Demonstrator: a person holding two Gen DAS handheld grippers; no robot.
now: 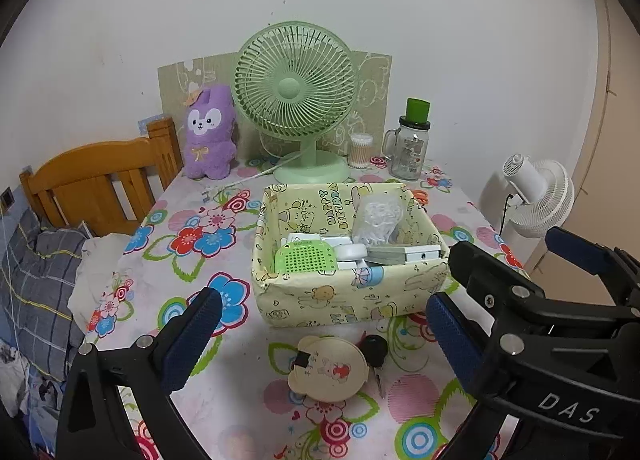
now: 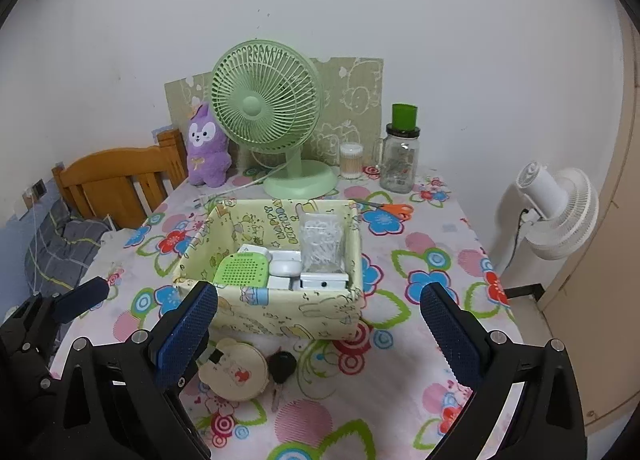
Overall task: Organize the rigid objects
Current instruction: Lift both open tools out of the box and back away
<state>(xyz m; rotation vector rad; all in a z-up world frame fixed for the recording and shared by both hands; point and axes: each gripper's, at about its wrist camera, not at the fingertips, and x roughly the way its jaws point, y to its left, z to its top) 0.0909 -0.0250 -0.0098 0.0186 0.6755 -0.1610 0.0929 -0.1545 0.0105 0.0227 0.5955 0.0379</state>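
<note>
A yellow fabric storage box (image 1: 320, 300) (image 2: 312, 316) stands mid-table, holding a green perforated case (image 1: 310, 258) (image 2: 242, 270), white gadgets and a bag of white clips (image 1: 378, 220) (image 2: 322, 242). In front of it lie a round cream bear-shaped case (image 1: 326, 370) (image 2: 234, 374) and a black key (image 1: 376, 352) (image 2: 282, 368). My left gripper (image 1: 324, 336) is open above the case and key, empty. My right gripper (image 2: 318, 334) is open over the box's front and the key, empty. The left gripper's fingers (image 2: 80, 298) show at the left of the right wrist view.
A green desk fan (image 1: 296, 100) (image 2: 266, 108), purple plush (image 1: 208, 132), cotton swab jar (image 1: 360, 150) and glass mug jar with green lid (image 1: 410, 148) line the back. Orange scissors (image 2: 394, 209) lie behind the box. A wooden chair (image 1: 100, 184) is left, a white fan (image 2: 560, 216) right.
</note>
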